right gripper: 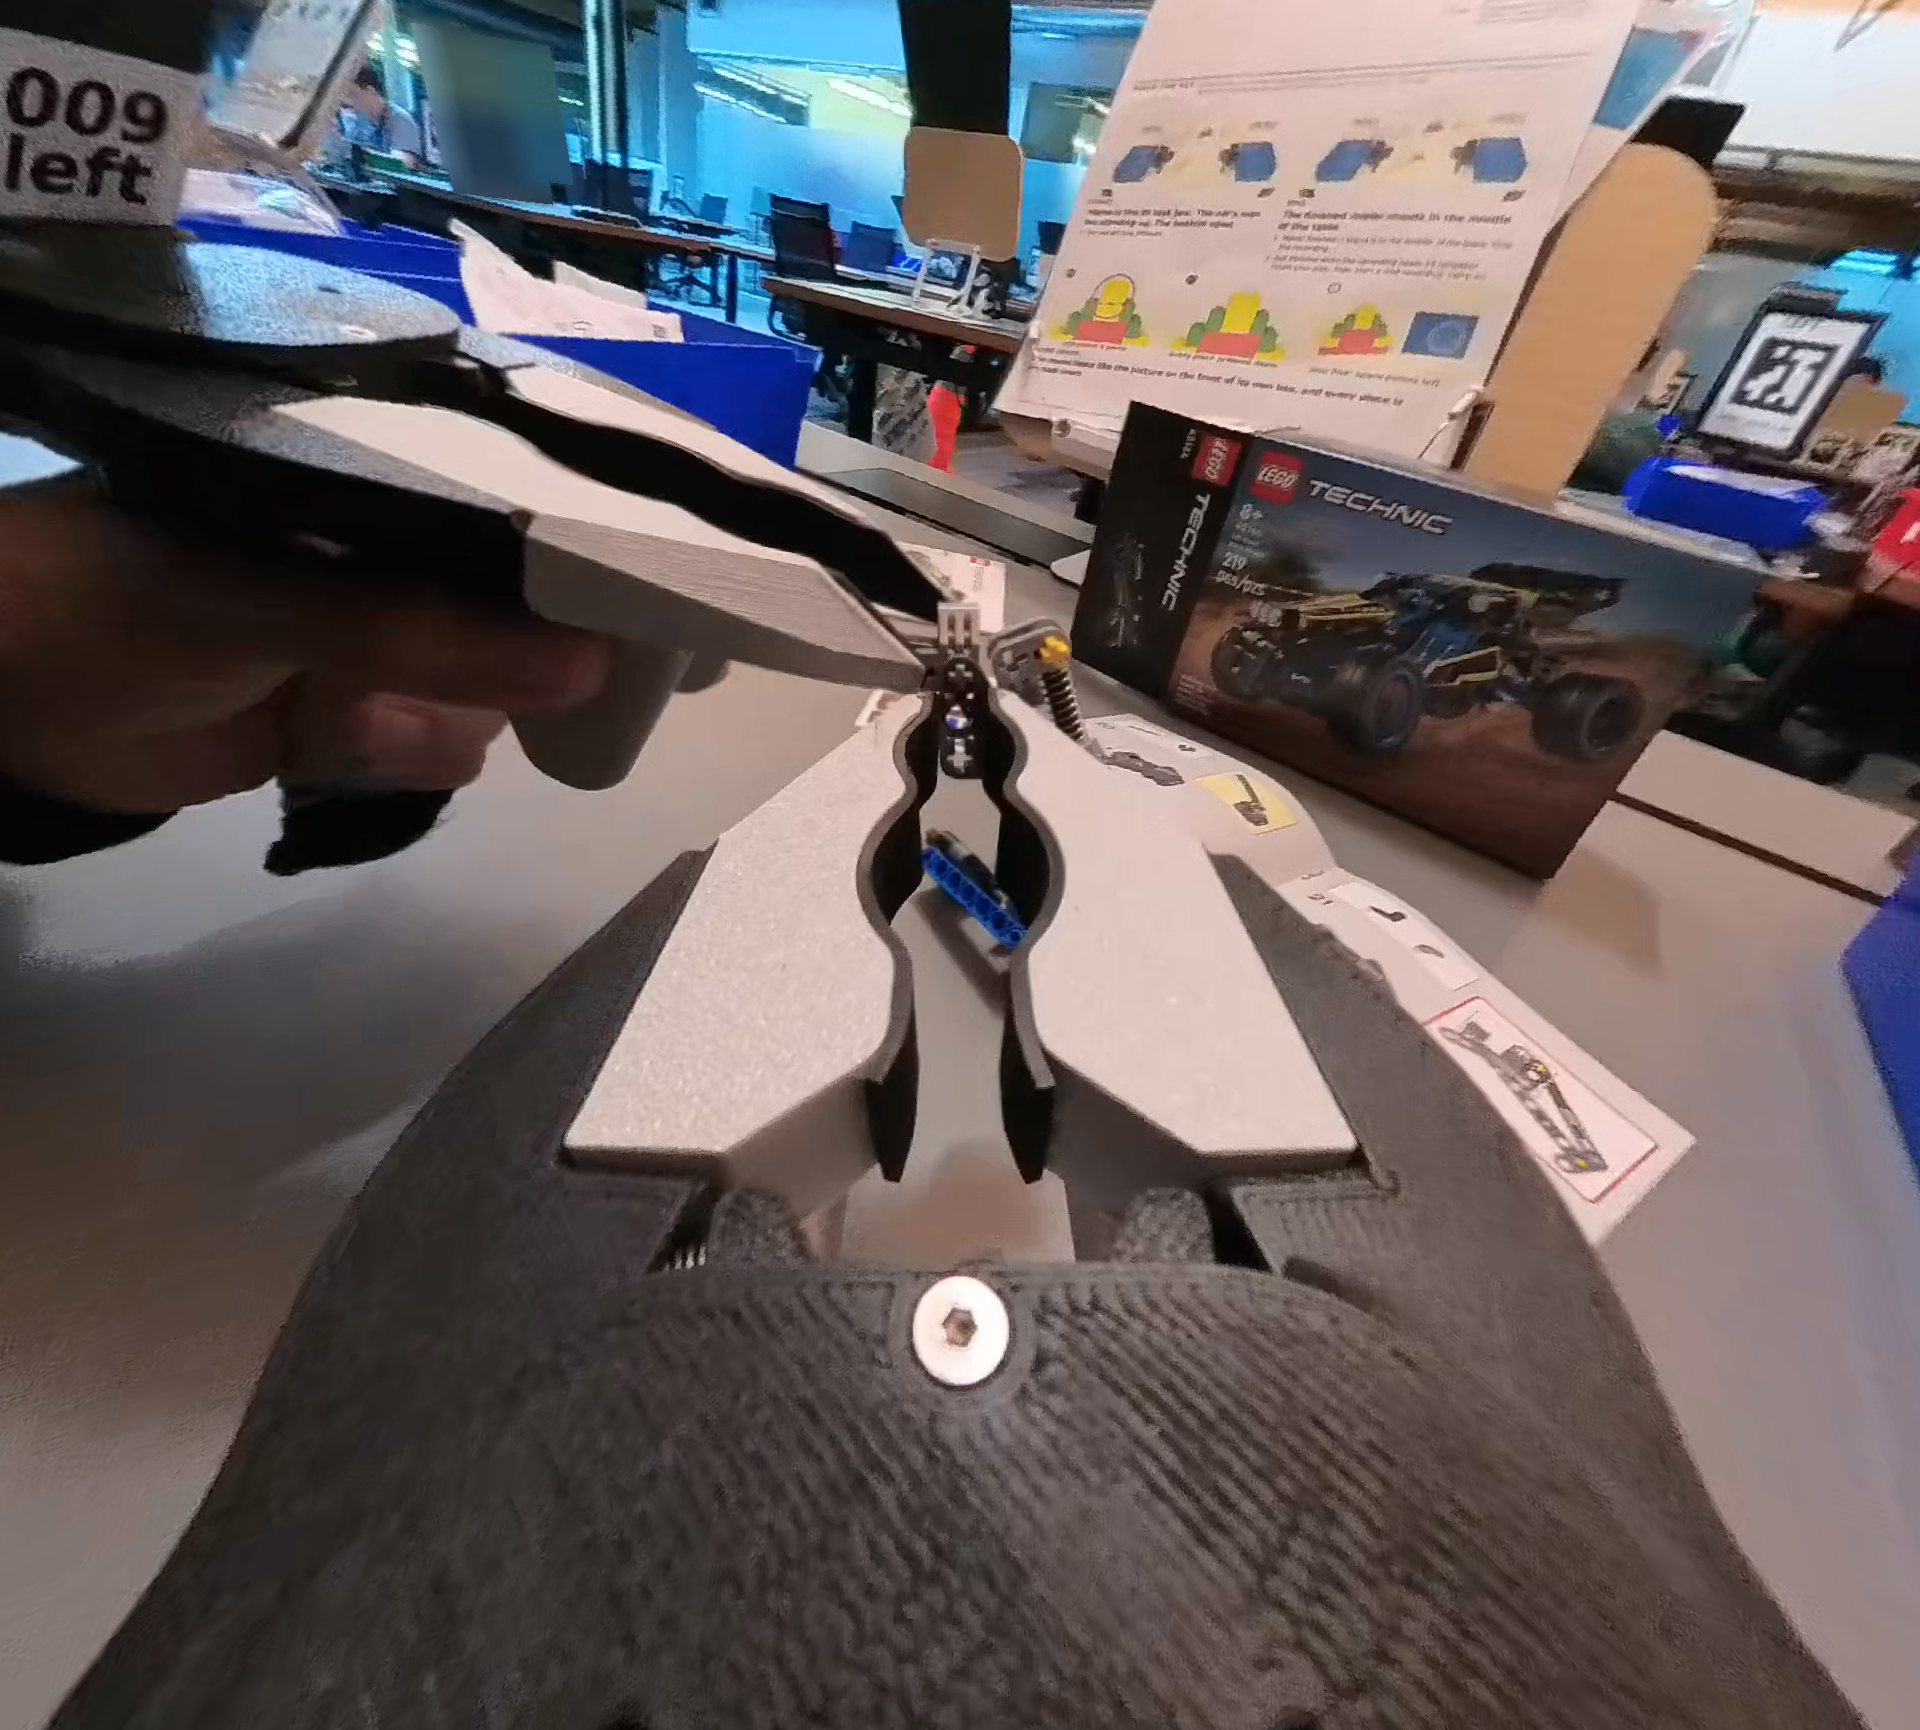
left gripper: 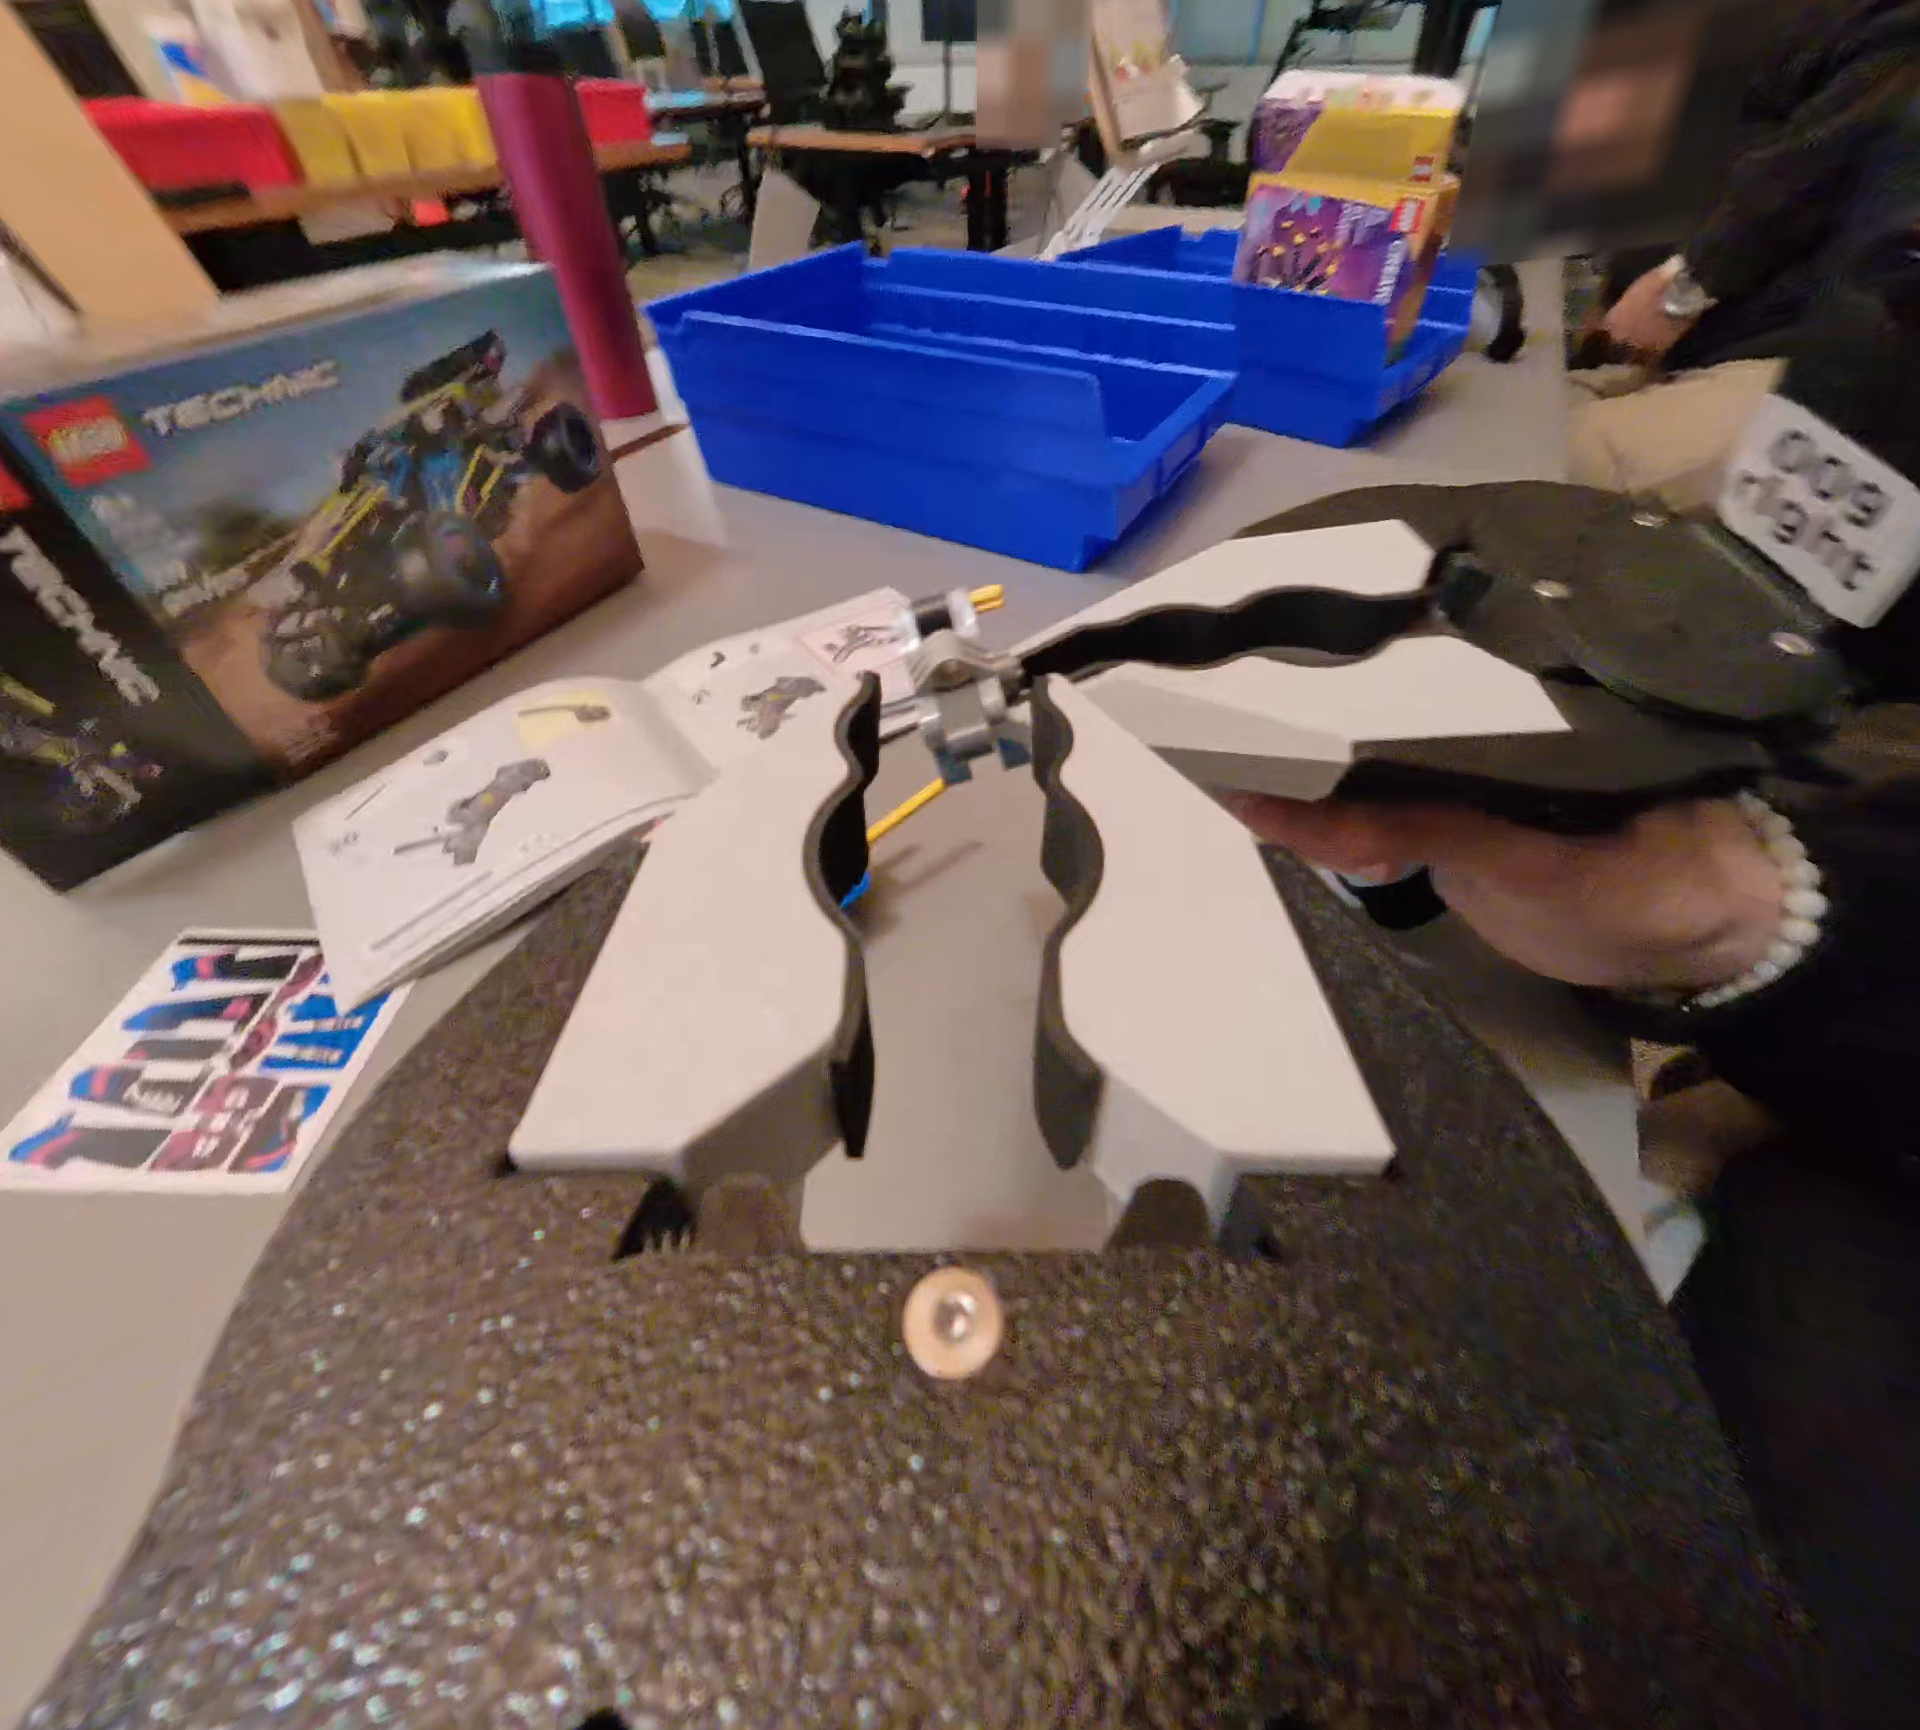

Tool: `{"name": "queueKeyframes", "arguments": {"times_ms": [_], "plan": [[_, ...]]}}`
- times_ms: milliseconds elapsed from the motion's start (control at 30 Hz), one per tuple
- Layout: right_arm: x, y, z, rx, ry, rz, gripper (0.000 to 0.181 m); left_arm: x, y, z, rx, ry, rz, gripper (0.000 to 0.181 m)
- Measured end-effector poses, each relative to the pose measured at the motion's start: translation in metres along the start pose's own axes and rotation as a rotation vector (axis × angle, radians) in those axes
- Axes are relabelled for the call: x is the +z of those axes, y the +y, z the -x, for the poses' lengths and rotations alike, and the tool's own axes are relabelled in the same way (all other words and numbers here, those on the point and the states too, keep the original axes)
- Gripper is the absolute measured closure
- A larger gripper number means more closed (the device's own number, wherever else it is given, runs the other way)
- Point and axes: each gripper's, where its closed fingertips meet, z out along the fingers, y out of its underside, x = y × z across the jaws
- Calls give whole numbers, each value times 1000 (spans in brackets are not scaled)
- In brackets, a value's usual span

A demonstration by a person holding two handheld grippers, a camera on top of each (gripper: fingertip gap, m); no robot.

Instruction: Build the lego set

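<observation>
A small lego assembly (left gripper: 961, 724) of grey and black parts, with a yellow axle, a blue beam (right gripper: 971, 891) and a spring shock absorber (right gripper: 1055, 683), is held above the grey table (left gripper: 727, 537) between both grippers. My left gripper (left gripper: 956, 704) has its jaws partway apart, and the assembly's grey end fills the gap between the tips. It enters the right wrist view (right gripper: 928, 641) from the left. My right gripper (right gripper: 961, 704) is shut on the assembly's black beam (right gripper: 956, 740). It comes in from the right in the left wrist view (left gripper: 1023, 664).
The set's box (left gripper: 312, 537) (right gripper: 1403, 631) stands on the table beyond an open instruction booklet (left gripper: 520, 807) (right gripper: 1247, 807). A sticker sheet (left gripper: 187, 1057) lies at front left. Blue bins (left gripper: 935, 423), a maroon cylinder (left gripper: 561, 226) and a poster board (right gripper: 1351, 122) stand behind. A person (left gripper: 1766, 226) sits at right. Left and right tips are no more than a few centimetres apart.
</observation>
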Motion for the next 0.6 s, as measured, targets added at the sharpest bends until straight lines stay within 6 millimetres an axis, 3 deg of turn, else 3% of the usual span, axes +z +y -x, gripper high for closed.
{"name": "queueKeyframes", "arguments": {"times_ms": [200,333,600], "plan": [[-1,-2,-5,-6,49,-12,177,1,4,1,-98,-11,20,160],[0,-3,-2,-46,44,-14,176,2,0,-2,-232,70,-46,167],[7,10,-5,-57,78,40,177,9,12,8,-171,57,-42,167]]}}
